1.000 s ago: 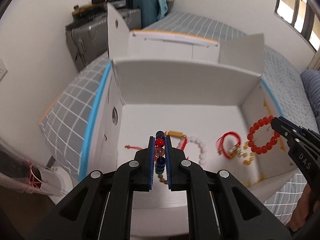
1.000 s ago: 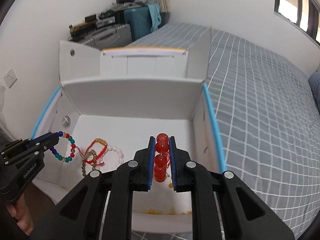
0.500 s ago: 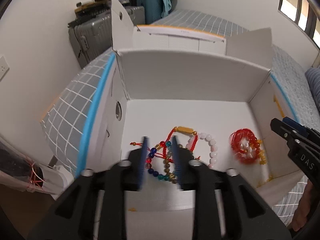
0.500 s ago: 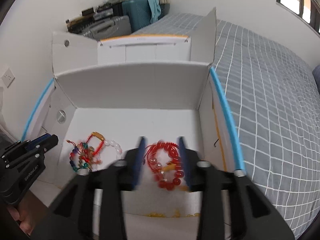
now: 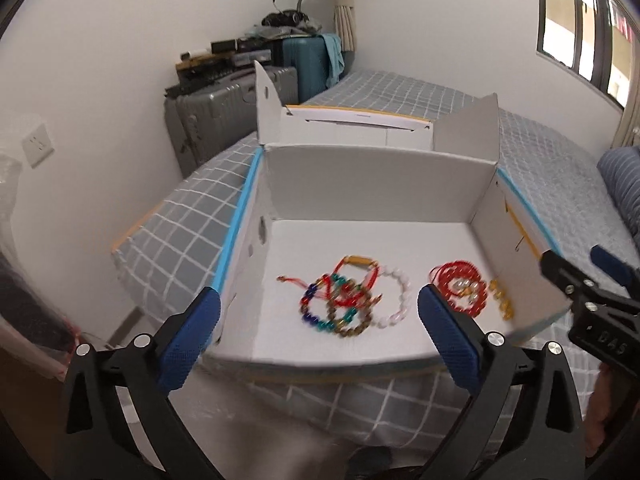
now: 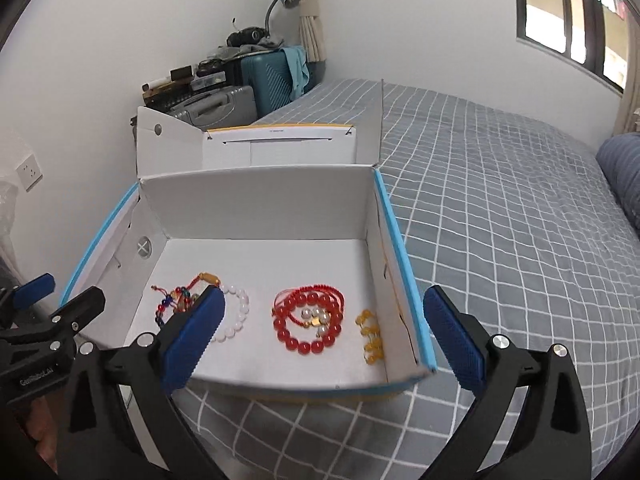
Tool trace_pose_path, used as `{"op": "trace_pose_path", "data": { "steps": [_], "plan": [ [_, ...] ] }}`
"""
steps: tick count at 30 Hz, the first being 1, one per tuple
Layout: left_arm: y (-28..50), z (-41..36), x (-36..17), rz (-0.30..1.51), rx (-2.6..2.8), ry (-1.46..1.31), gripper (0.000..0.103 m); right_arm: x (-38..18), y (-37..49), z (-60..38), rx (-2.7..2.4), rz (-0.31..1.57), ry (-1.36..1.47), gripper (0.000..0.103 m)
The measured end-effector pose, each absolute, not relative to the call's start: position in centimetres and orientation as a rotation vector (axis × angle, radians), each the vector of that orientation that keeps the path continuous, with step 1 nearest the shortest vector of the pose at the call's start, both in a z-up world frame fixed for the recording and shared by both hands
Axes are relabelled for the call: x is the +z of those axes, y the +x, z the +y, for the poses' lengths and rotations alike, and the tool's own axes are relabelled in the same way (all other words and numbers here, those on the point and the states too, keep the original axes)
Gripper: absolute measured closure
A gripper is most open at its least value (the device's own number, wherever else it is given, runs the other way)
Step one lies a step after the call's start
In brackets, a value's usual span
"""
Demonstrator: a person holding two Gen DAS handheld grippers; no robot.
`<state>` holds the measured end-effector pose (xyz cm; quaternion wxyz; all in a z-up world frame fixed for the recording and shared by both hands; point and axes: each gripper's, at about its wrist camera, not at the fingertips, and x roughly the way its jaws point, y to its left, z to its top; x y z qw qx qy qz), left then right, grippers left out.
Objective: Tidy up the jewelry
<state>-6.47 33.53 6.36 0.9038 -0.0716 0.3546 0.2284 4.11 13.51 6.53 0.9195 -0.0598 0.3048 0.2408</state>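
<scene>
Both bracelets have dropped into the white box (image 6: 256, 196) on the bed (image 6: 500, 208). Left gripper (image 5: 318, 320) and right gripper (image 6: 324, 324) have just sprung wide apart, empty, the red bracelet (image 6: 308, 322) lying beside the multicoloured bracelet (image 5: 332, 306).

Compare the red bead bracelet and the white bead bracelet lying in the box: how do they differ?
The red bead bracelet has large glossy red beads and lies on red cords and small pale beads; the white bead bracelet has smaller milky beads and an empty middle. The red one lies nearer the box's right wall, the white one nearer its middle. Both lie flat on the box floor, ungripped.
</scene>
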Motion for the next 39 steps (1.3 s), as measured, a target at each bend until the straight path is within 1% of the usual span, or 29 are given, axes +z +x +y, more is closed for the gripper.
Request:
{"op": "trace_pose_path", "data": {
  "steps": [4, 10, 16, 39],
  "plan": [
    [-8.3, 33.0, 5.4, 0.719, 0.459, -0.172, 0.006, 5.3, 2.0, 12.8, 0.446, 0.584, -0.146, 0.007],
    [-10.2, 32.1, 4.1, 0.704, 0.452, -0.164, 0.006, 3.5, 0.6, 12.1, 0.438, 0.600, -0.158, 0.007],
    [-10.3, 32.0, 3.4, 0.717, 0.453, -0.171, 0.006, 3.3, 0.3, 12.0, 0.439, 0.607, -0.154, 0.007],
    [-10.3, 31.9, 3.7, 0.693, 0.457, -0.175, 0.006, 3.5, 0.1, 12.1, 0.455, 0.621, -0.144, 0.007]
  ]
}}
